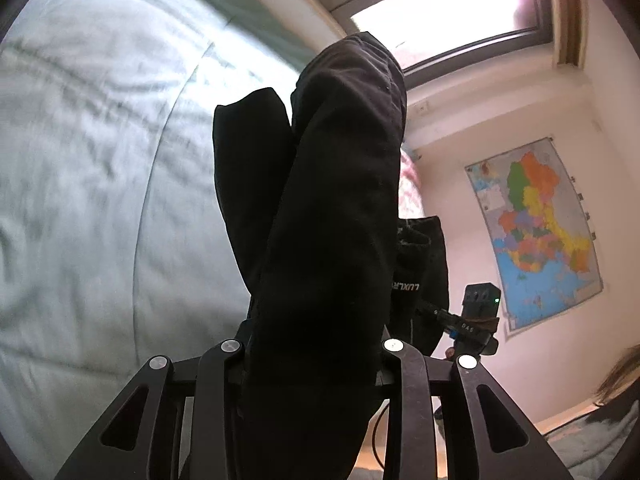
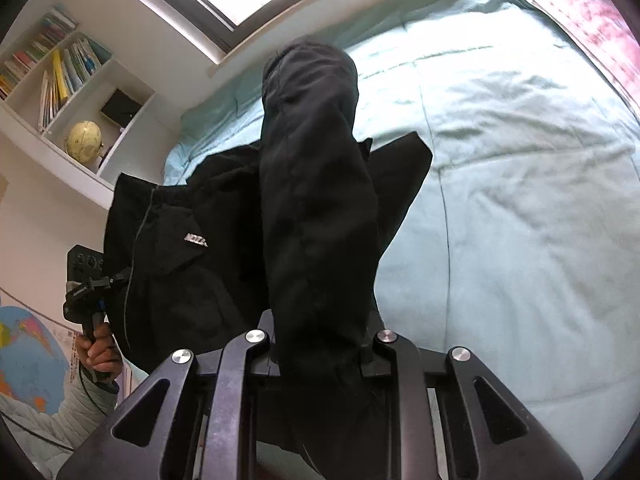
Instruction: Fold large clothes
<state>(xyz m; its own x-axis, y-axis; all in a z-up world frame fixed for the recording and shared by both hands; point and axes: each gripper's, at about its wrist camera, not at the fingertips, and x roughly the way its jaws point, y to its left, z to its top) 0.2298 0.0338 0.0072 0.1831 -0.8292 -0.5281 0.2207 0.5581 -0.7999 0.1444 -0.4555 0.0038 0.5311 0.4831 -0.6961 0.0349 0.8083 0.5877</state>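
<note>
A large black garment [image 1: 320, 208] with a small logo hangs in the air above a bed, held between both grippers. My left gripper [image 1: 312, 354] is shut on a thick fold of it; the cloth hides the fingertips. My right gripper [image 2: 320, 344] is also shut on a fold of the same garment [image 2: 316, 200], fingertips hidden too. The left gripper shows from outside in the right wrist view [image 2: 86, 300], held by a hand, with the cloth stretched across to it. The right gripper shows in the left wrist view [image 1: 476, 312] behind the cloth.
A pale green bedspread [image 2: 520, 184] covers the bed [image 1: 88, 184] beneath. A pink pillow [image 2: 588, 28] lies at the bed's far end. A window [image 1: 440, 20] is behind. A wall map [image 1: 536, 232] hangs at one side. A white bookshelf [image 2: 68, 92] holds books and a globe.
</note>
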